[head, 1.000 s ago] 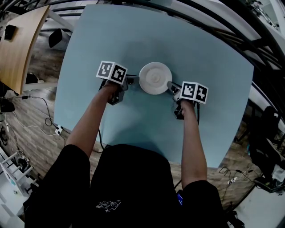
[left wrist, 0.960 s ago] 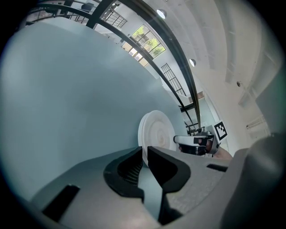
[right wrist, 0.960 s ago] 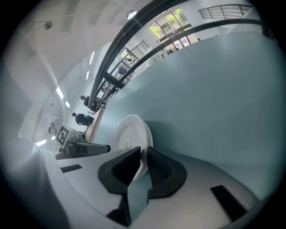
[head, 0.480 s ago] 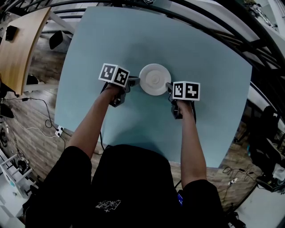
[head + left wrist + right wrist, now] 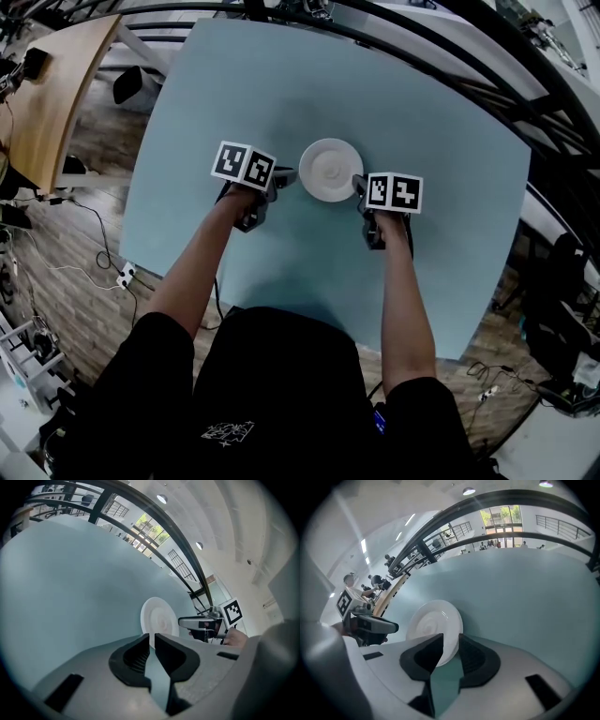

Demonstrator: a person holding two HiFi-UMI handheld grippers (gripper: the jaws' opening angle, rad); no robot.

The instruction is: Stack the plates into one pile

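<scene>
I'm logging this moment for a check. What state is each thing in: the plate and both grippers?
plate: lying flat on the table, face up.
left gripper: jaws nearly together at the plate's left rim; whether it grips cannot be told.
right gripper: open; jaws have just been opening, with the plate's right rim between them.

Left gripper (image 5: 151, 641) fingers (image 5: 173, 656) slightly apart, empty; white plate (image 5: 159, 618) lies just beyond on blue table (image 5: 70, 592).
</scene>
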